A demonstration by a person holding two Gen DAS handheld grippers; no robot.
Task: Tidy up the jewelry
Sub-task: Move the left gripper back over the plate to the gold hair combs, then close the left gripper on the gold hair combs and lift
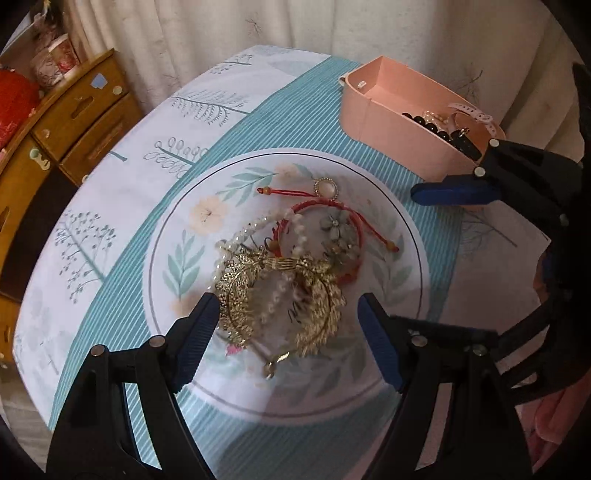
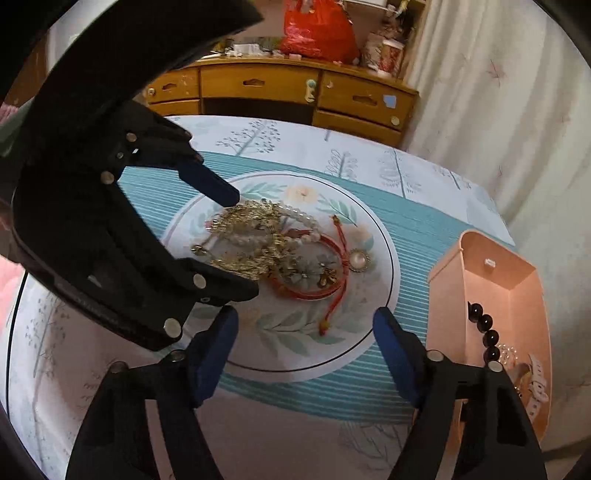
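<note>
The cloth [image 1: 236, 122] was white with grey-green printed trees and a band of teal with thin white stripes. The plate [image 1: 173, 236] was white, rimmed by a thin dark line, painted with pale green leaves and peach flowers. On it lay gold filigree [image 1: 321, 314], white pearls [image 1: 236, 236], a red cord [image 1: 317, 206] with orange beads, and a cream brooch [image 1: 326, 189] edged in gold. The box [image 1: 373, 110] was pink; black beads [image 1: 424, 123] and a pale pink strap [image 1: 472, 112] lay inside. Both grippers [image 1: 288, 332] [image 2: 304, 354] were black with blue pads. The drawers [image 2: 280, 88] were honey-brown, the bag [image 2: 317, 29] red, the curtain [image 1: 295, 22] cream.

Glossy plate [image 1: 399, 206], matt (pink) plastic box [image 1: 373, 110]
</note>
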